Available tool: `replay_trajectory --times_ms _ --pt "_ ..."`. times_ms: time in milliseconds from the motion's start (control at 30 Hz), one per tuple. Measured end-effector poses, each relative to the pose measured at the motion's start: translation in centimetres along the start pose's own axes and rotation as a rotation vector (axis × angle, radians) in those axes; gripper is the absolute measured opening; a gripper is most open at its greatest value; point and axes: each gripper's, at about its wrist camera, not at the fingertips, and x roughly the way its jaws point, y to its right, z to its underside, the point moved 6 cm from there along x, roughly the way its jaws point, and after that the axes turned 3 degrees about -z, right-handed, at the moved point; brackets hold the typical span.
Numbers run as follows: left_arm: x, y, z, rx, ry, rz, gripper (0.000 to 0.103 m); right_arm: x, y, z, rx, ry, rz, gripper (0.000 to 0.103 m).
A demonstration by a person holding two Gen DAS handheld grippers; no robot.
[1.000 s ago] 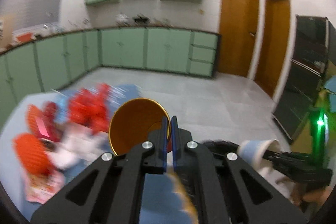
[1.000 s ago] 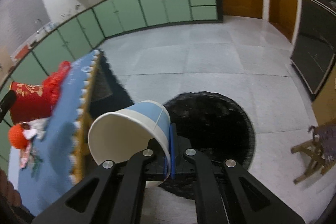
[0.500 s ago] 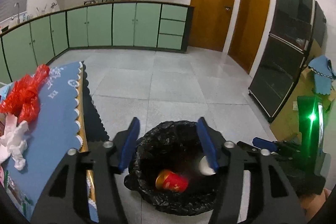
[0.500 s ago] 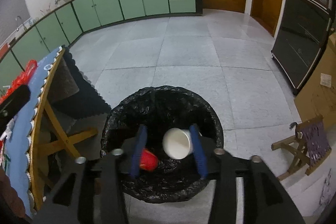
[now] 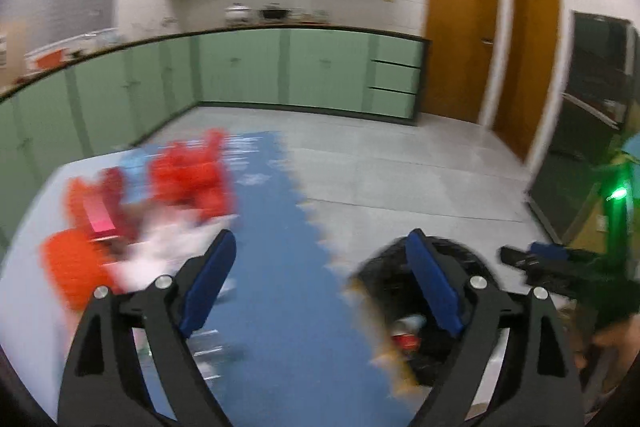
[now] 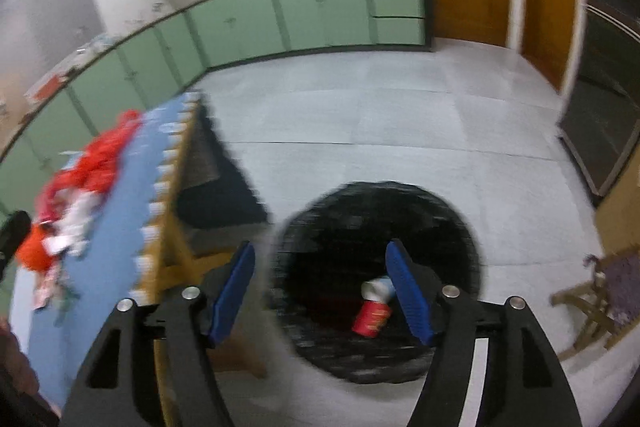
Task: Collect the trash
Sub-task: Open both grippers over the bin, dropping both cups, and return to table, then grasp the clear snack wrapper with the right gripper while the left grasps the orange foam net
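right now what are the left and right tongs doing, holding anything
Left tongs: open, holding nothing.
Right tongs: open, holding nothing.

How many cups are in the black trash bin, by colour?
Red cup: 1
White-and-blue cup: 1
Total in the bin: 2

Red trash pile (image 5: 188, 183) motion-blurred, bin (image 5: 420, 291) partly hidden behind fingers (image 5: 434, 291)
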Motion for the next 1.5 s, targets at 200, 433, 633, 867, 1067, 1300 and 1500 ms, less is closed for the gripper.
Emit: replay_trajectory --times_ms 200,433,633,867,1067,1300,1500 --pt "-4.3 -11.5 1.2 -0.078 0.016 -0.311 0.086 0.4 -12.5 1.2 -0.153 -0.026 -0.246 0.073" --pt "-5.9 -17.1 2.0 -0.122 -0.004 -0.410 0.086 2.4 -21.3 4.2 -0.286 -0.118 -0.342 0.074" --pt "-4.4 -19.2 3.3 -0.173 -0.042 -0.383 0.086 3.6 -24.5 6.2 -0.343 -0.183 -0.369 0.074" --pt "-4.8 -21.2 3.7 -0.183 -0.020 -0.405 0.086 5.5 -26.2 7.3 -0.351 -0.238 -0.358 0.059" --pt "-3.9 -21.4 4.3 -0.197 -0.035 -0.389 0.086 5.9 -26.4 7.6 -0.362 -0.245 -0.335 0.019" --pt "-3.0 -19.7 4.6 -0.192 -0.048 -0.355 0.086 5.4 -25.9 6.8 -0.377 -0.194 -0.293 0.006" --pt "-1.5 -18.4 4.6 -0.181 -0.052 -0.345 0.084 5.0 -24.3 5.8 -0.353 -0.167 -0.269 0.006"
